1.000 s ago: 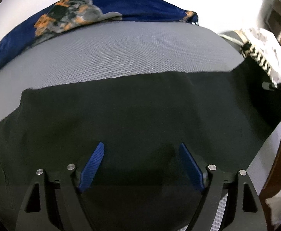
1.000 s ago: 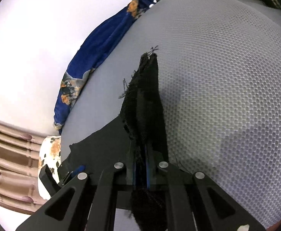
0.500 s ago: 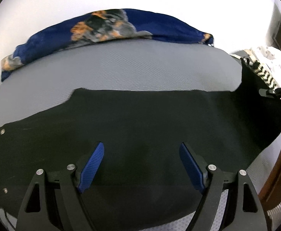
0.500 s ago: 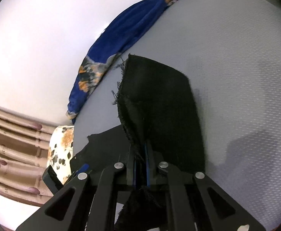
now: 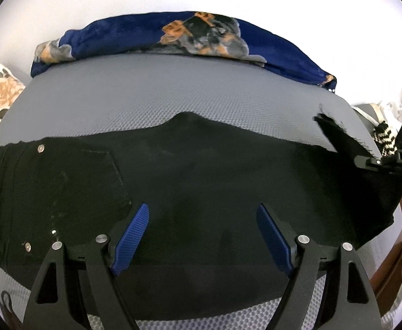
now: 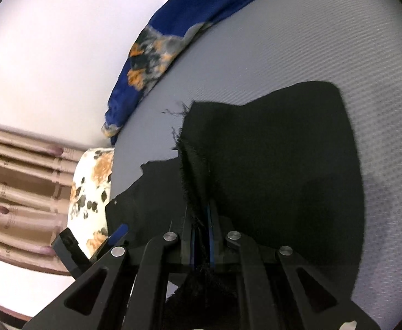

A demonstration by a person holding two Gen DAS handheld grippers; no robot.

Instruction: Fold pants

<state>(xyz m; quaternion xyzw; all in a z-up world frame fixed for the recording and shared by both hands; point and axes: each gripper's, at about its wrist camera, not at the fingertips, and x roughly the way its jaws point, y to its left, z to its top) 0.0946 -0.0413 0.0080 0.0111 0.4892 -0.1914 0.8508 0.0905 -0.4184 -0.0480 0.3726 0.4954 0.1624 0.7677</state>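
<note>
Since a second ago, more of the black pants [image 5: 201, 181] has spread flat across the grey mattress [image 5: 157, 96]. Right hand-held gripper [image 6: 201, 225] pinches the frayed hem; left hand-held gripper [image 5: 201, 233] hovers spread above.

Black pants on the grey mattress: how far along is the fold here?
Early. The black pants lie spread lengthwise across the grey mattress, waistband at the left. In hand: the right gripper is shut on the frayed hem, lifting it. The left gripper hovers open, holding nothing. No finished fold shows yet.
</note>
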